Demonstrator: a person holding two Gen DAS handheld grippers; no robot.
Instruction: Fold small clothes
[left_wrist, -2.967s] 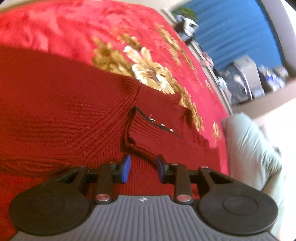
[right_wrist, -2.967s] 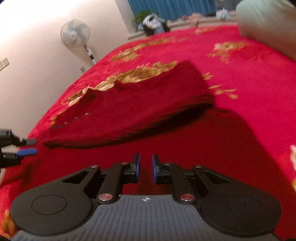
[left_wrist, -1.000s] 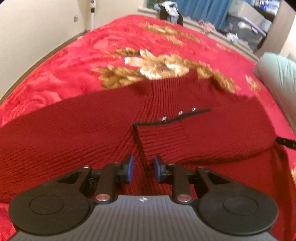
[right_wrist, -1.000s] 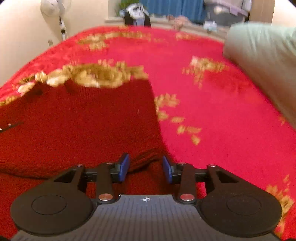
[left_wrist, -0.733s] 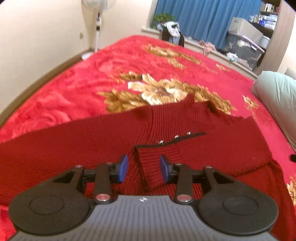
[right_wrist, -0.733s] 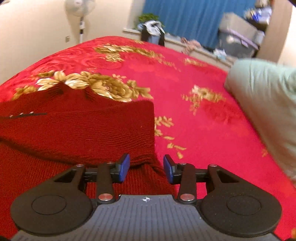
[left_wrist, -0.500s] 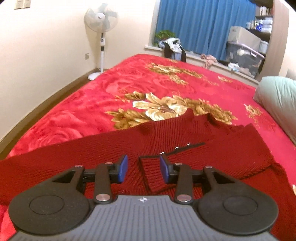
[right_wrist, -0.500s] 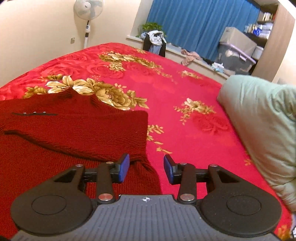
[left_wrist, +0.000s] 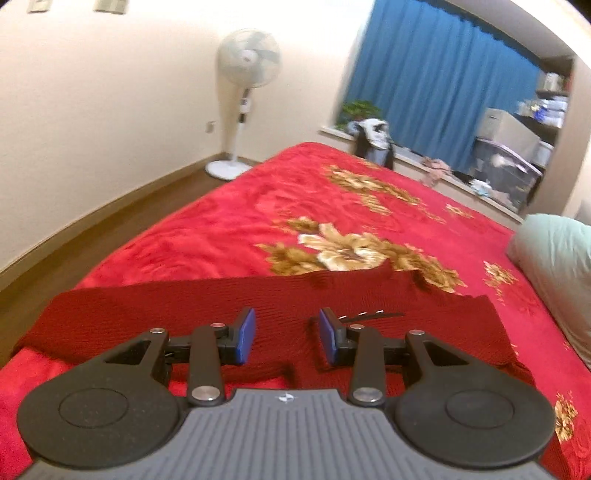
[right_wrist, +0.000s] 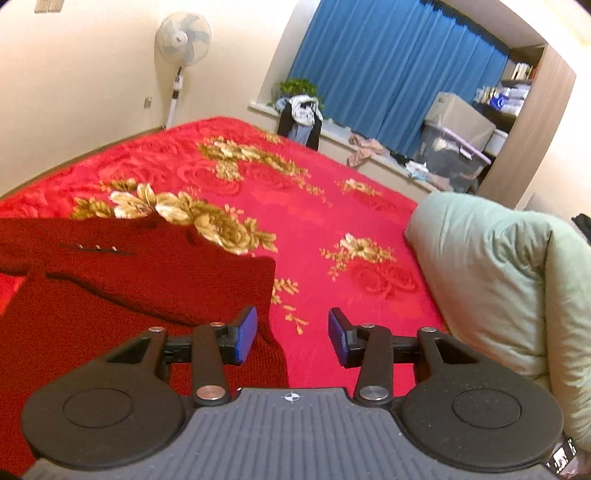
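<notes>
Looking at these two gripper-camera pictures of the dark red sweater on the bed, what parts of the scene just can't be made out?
- Dark red knit sweater: left wrist view, its near edge is hidden behind the left gripper.
- Same sweater, right wrist view: cut off by the left picture edge and covered below by the right gripper.
- Its buttons: too small to count surely.
- Shelf contents: too small to identify.
- Pale green pillow: runs past the right edge.
</notes>
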